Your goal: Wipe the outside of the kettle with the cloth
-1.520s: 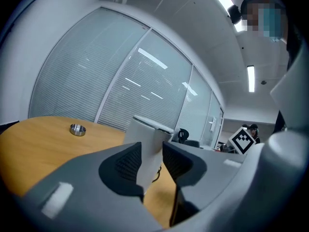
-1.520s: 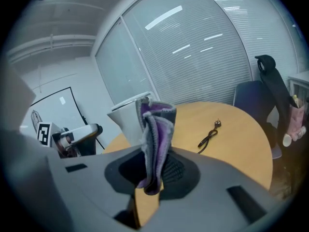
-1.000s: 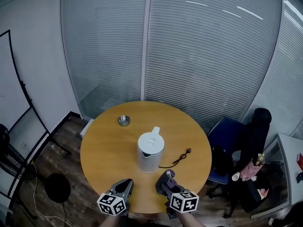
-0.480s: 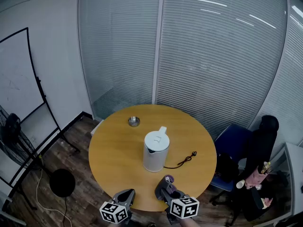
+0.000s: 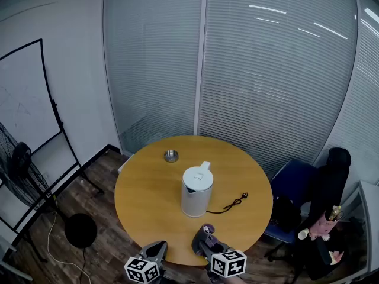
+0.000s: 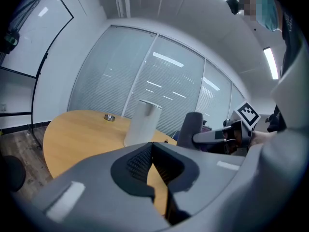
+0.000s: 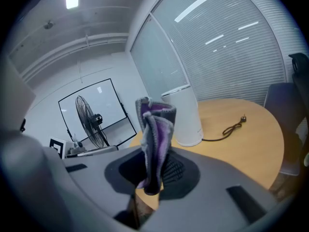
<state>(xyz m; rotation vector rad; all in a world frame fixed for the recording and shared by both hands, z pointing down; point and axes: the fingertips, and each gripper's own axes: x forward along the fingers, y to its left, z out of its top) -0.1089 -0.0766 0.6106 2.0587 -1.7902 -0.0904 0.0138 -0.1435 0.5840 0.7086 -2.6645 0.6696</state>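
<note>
The white kettle (image 5: pixel 196 191) stands upright near the middle of the round wooden table (image 5: pixel 148 188), lid shut, and also shows in the left gripper view (image 6: pixel 142 122) and the right gripper view (image 7: pixel 186 115). My right gripper (image 5: pixel 205 240) hovers at the table's near edge, short of the kettle, shut on a folded purple and grey cloth (image 7: pixel 155 139) that sticks up from its jaws (image 5: pixel 207 229). To its left my left gripper (image 5: pixel 156 250) is shut with nothing between its fingers (image 6: pixel 153 166).
A small metal dish (image 5: pixel 171 155) sits at the table's far side. A black power cord (image 5: pixel 232 204) lies to the right of the kettle. A blue chair (image 5: pixel 290 189) stands at the right, a fan (image 5: pixel 18 170) and a whiteboard at the left.
Both grippers have slid lower in the head view, back toward the table's near edge. The view itself has shifted, so the table sits further right. The kettle has stayed put.
</note>
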